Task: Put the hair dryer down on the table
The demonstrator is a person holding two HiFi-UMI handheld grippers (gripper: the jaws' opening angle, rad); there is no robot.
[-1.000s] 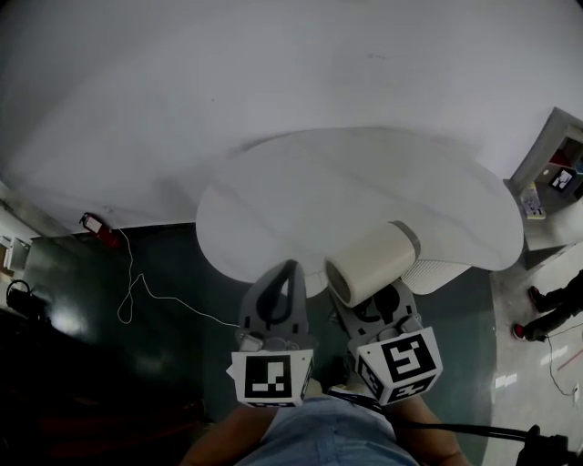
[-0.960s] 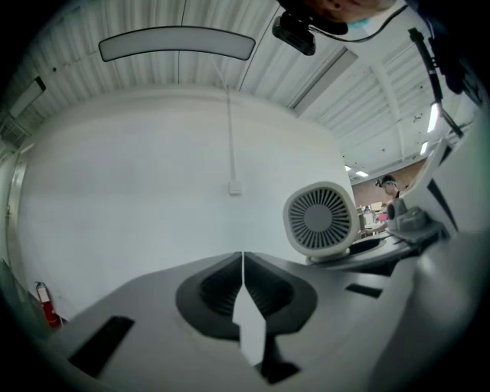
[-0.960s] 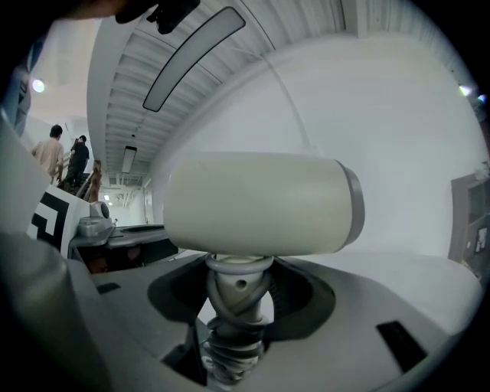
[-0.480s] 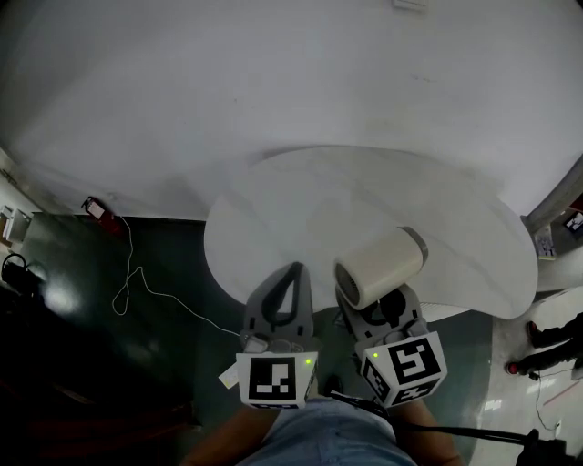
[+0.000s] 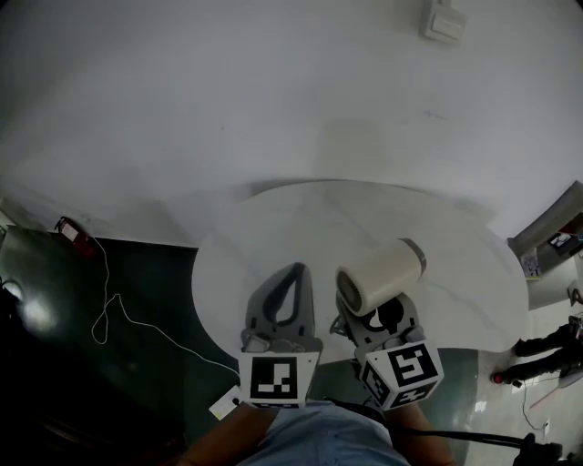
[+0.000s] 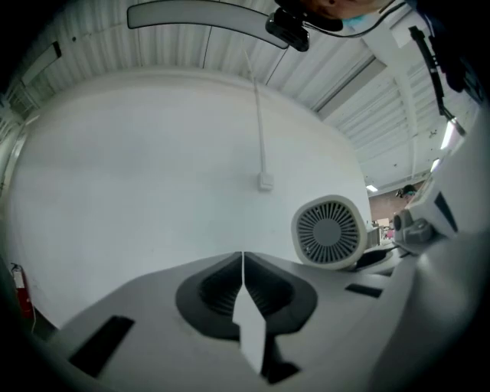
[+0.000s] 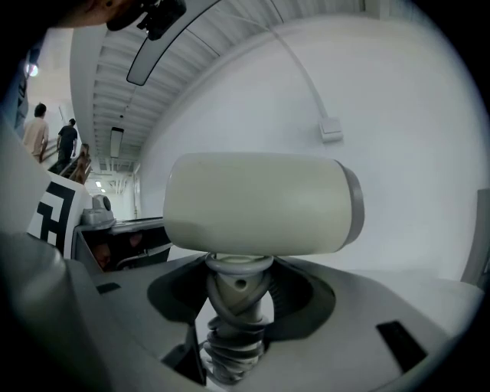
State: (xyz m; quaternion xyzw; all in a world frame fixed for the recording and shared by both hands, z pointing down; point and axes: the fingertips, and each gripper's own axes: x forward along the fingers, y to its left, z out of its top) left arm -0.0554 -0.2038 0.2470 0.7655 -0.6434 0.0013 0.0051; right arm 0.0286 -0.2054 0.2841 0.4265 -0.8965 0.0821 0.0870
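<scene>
The hair dryer [image 5: 380, 274] is a cream cylinder with a grey end ring. It hangs above the near part of the round white table [image 5: 446, 232]. My right gripper [image 5: 369, 317] is shut on its folding handle [image 7: 236, 300], and the body [image 7: 256, 203] lies crosswise above the jaws. Just to the left, my left gripper [image 5: 293, 271] is shut with nothing in it, also over the table's near part. In the left gripper view its jaws [image 6: 243, 264] meet in a thin line, and the dryer's round rear grille [image 6: 329, 232] shows at the right.
A white wall rises behind the table with a small wall box [image 5: 444, 20] and a cord running up from it. On the dark floor at the left lie a white cable [image 5: 117, 311] and a red object [image 5: 71, 234]. Shelving [image 5: 554, 238] and a person's feet [image 5: 537, 346] are at the right.
Both grippers have moved forward from beyond the table's near edge to above the tabletop. The right one still holds the dryer and the left stays shut.
</scene>
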